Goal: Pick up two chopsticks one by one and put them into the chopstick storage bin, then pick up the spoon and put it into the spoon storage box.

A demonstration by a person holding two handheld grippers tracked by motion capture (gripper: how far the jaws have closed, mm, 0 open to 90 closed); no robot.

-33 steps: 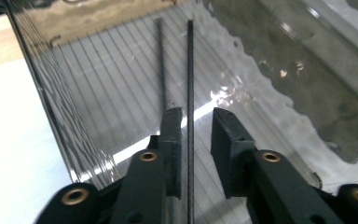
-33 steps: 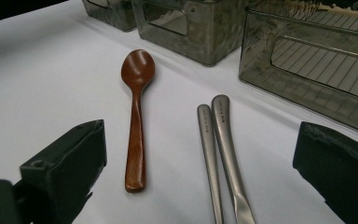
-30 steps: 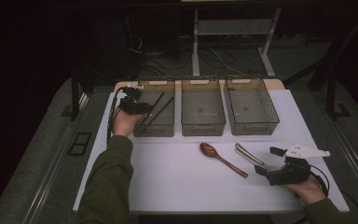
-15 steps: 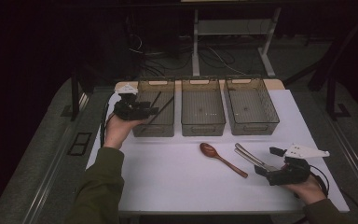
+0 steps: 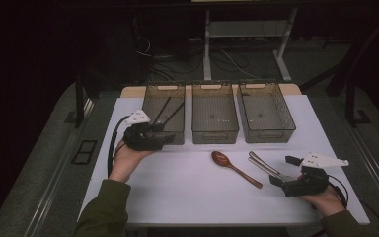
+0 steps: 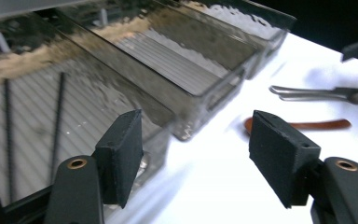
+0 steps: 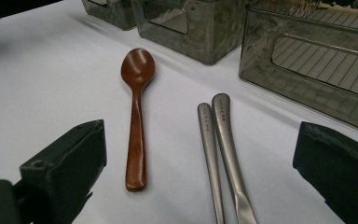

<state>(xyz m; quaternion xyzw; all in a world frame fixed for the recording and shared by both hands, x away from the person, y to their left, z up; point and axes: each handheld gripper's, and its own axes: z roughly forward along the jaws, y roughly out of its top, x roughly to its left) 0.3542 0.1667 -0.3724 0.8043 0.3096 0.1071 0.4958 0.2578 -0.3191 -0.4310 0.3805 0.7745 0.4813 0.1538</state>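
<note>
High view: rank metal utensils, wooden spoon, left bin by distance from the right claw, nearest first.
From the right claw:
1. Metal utensils, just beyond its tips.
2. Wooden spoon, further toward table centre.
3. Left bin, far side, by the left claw.

The left gripper (image 6: 193, 158) has its jaws apart, having just been opening, with nothing between them. Beyond its left jaw stands a clear bin (image 6: 121, 100) holding two black chopsticks (image 6: 58, 121). On the white table (image 6: 214, 186) lie a wooden spoon (image 6: 317, 125) and metal utensils (image 6: 317, 93).
</note>
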